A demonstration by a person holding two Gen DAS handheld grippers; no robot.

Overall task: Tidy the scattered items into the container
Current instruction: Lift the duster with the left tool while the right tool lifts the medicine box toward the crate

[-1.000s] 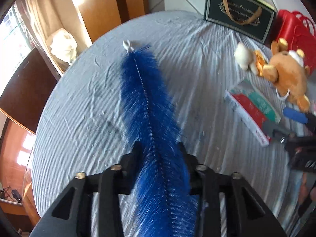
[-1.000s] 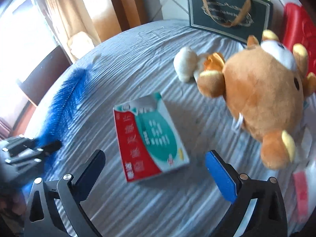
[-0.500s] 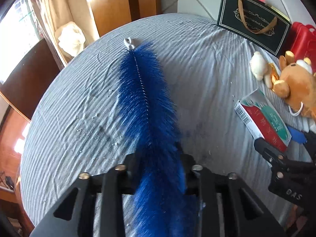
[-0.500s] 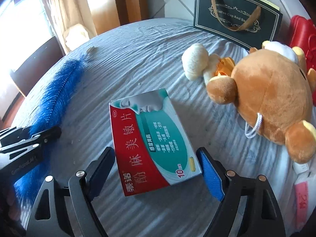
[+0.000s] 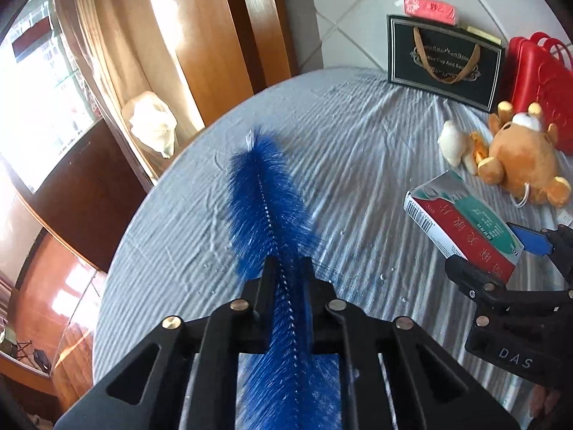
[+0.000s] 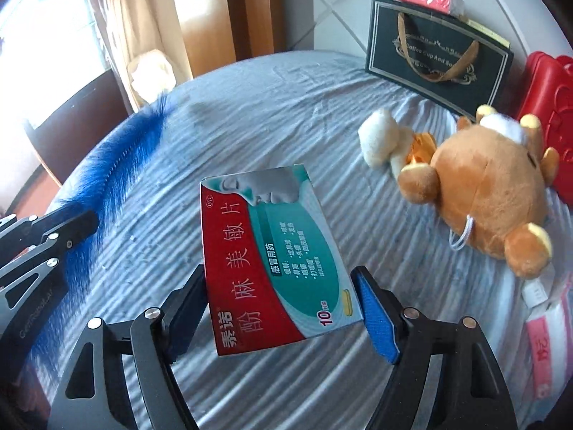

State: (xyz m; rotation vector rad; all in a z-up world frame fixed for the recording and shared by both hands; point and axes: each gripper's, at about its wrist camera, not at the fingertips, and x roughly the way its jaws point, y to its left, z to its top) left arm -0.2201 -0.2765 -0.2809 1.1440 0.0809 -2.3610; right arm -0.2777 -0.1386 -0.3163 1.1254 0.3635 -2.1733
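**Both tools hold an item above the round bench**

The left tool [image 5: 289, 268] is closed tight on the blue brush [image 5: 266, 211]. Its two black fingers press the wire spine from both sides. The long bristled part reaches out ahead of the fingers, toward the far left edge of the bench [image 5: 358, 136], and the tip seems to be a little above the grey striped cloth. More blue bristles pass back under the tool body.

The right tool [image 6: 283, 308] has the medicine box [image 6: 275, 268] between its fingers, and the jaws are closing on it. The black finger touches the red side of the box, and the blue pad [image 6: 376, 315] stands against the teal side. The box is tilted, with its far end higher, and it is off the cloth.

A brown plush bear [image 6: 490, 193] lies near the right edge of the bench, and a small white plush [image 6: 379, 136] lies just beside it, toward the middle. Behind them, at the far edge, a dark paper bag [image 6: 437, 57] with tan handles stands upright. A red plastic basket [image 5: 540, 86] stands next to the bag, at the far right edge, behind the bear. A pink packet [image 5: 429, 9] shows above the bag; what it rests on cannot be told. Pink wrappers [image 6: 548, 344] lie at the near right edge.
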